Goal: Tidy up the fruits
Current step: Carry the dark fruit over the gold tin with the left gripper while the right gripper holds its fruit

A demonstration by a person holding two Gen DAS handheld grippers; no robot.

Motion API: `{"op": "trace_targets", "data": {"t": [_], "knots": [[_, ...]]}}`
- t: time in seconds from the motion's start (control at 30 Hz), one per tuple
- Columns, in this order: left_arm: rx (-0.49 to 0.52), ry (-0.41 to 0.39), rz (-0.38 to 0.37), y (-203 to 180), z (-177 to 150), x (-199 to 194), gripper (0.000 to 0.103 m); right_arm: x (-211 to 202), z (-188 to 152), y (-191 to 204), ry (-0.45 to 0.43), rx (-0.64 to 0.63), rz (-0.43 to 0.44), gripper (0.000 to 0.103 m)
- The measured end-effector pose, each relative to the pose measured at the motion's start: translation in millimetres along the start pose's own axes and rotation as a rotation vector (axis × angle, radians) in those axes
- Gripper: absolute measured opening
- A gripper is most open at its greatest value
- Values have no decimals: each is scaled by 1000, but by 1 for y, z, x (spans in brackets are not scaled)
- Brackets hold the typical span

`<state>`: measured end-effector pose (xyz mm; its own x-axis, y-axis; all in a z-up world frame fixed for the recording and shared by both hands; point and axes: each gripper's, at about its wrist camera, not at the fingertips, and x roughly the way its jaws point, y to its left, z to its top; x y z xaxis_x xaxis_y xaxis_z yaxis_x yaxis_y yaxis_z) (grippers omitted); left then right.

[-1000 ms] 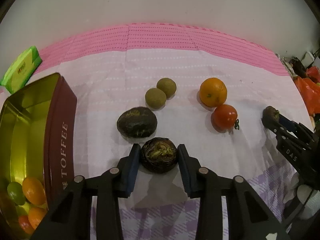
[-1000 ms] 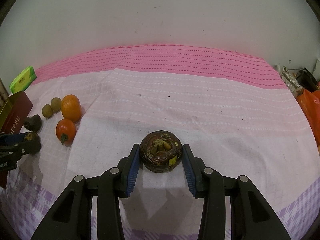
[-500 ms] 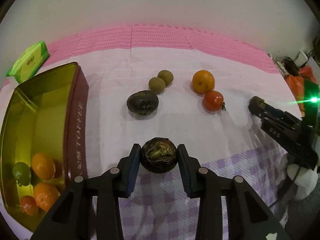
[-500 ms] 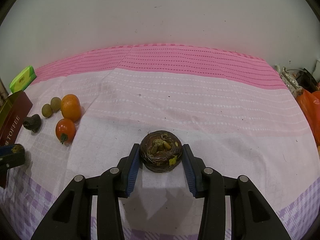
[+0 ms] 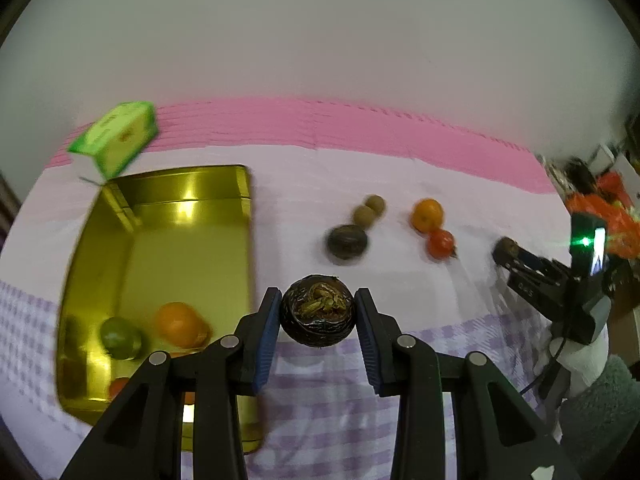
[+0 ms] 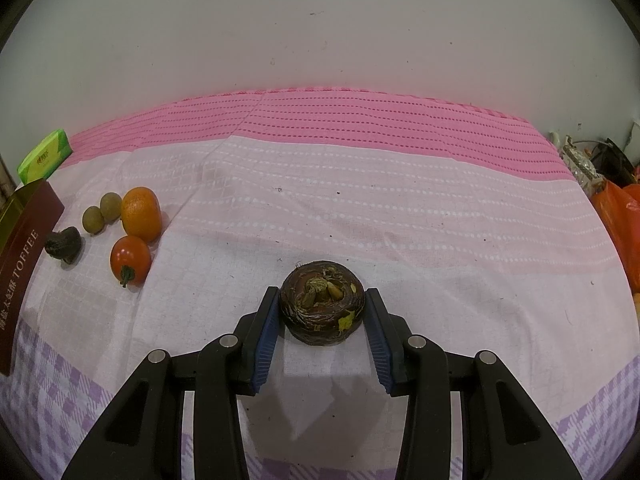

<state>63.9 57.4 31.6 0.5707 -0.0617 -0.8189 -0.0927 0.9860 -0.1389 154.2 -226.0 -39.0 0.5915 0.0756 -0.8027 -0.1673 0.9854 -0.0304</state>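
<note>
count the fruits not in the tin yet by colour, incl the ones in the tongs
dark brown fruit: 3
olive green fruit: 2
orange fruit: 1
red fruit: 1
total: 7

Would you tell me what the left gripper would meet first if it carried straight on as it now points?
Probably the dark fruit lying on the cloth, slightly right of the left gripper; depth is unclear.

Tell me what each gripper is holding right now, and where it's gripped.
Left gripper clamps a dark water chestnut across its sides. Right gripper clamps another water chestnut the same way.
</note>
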Motion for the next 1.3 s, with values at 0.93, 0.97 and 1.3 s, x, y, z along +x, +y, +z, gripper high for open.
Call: {"op": "trace_targets", "data": {"t": [0.93,0.97,1.3], "knots": [[-224,102,169,121,-32,4,34,0,0,0,3,1,0,43],[-221,103,175,121,-33,4,34,0,1,0,3,1,0,43],[-177,126,180,116,-32,9,34,0,1,1,4,0,-1,43]]}}
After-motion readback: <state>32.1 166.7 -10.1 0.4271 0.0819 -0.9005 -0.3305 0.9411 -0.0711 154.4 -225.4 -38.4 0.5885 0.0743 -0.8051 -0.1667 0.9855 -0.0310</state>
